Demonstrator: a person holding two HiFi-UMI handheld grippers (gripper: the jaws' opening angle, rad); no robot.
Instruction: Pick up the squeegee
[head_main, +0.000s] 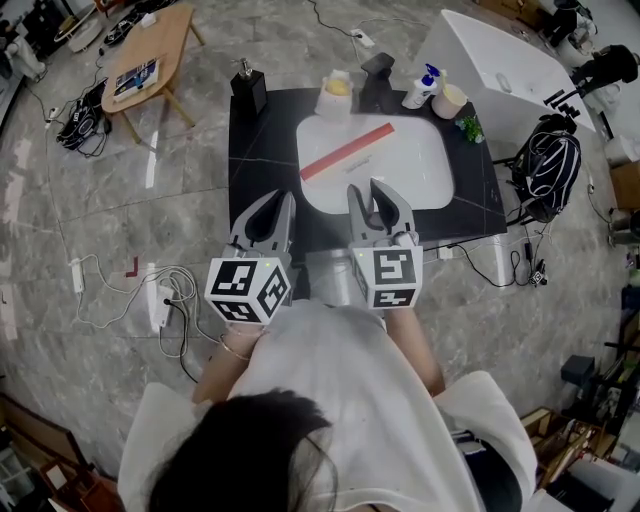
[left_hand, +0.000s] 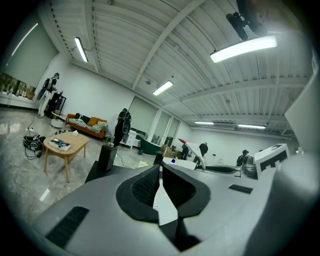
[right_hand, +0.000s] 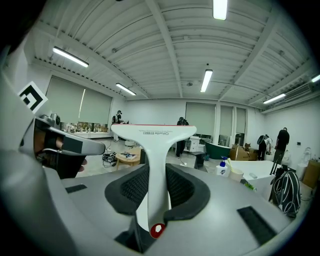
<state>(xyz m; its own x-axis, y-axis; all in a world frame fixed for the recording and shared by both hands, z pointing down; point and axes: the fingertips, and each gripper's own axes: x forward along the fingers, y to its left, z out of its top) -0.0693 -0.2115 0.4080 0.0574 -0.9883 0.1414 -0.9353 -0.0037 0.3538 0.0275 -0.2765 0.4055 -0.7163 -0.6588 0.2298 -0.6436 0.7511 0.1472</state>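
The squeegee (head_main: 347, 151) is white with a red blade edge and hangs over the white basin (head_main: 425, 175) on the black table (head_main: 262, 150). In the right gripper view its T-shaped head (right_hand: 152, 132) stands upright ahead of the jaws. My right gripper (head_main: 365, 190) (right_hand: 155, 167) is shut on the squeegee's white handle, with both dark pads pressing its sides. My left gripper (head_main: 284, 198) (left_hand: 160, 170) hovers at the table's near edge, left of the right one. Its jaws are shut with nothing between them.
At the table's far edge stand a black dispenser (head_main: 248, 90), a cup (head_main: 338, 95), a blue-topped spray bottle (head_main: 424, 86), a white bowl (head_main: 450, 100) and a small plant (head_main: 468, 128). A backpack (head_main: 548, 165) sits to the right, with cables and a power strip (head_main: 160, 305) on the left floor.
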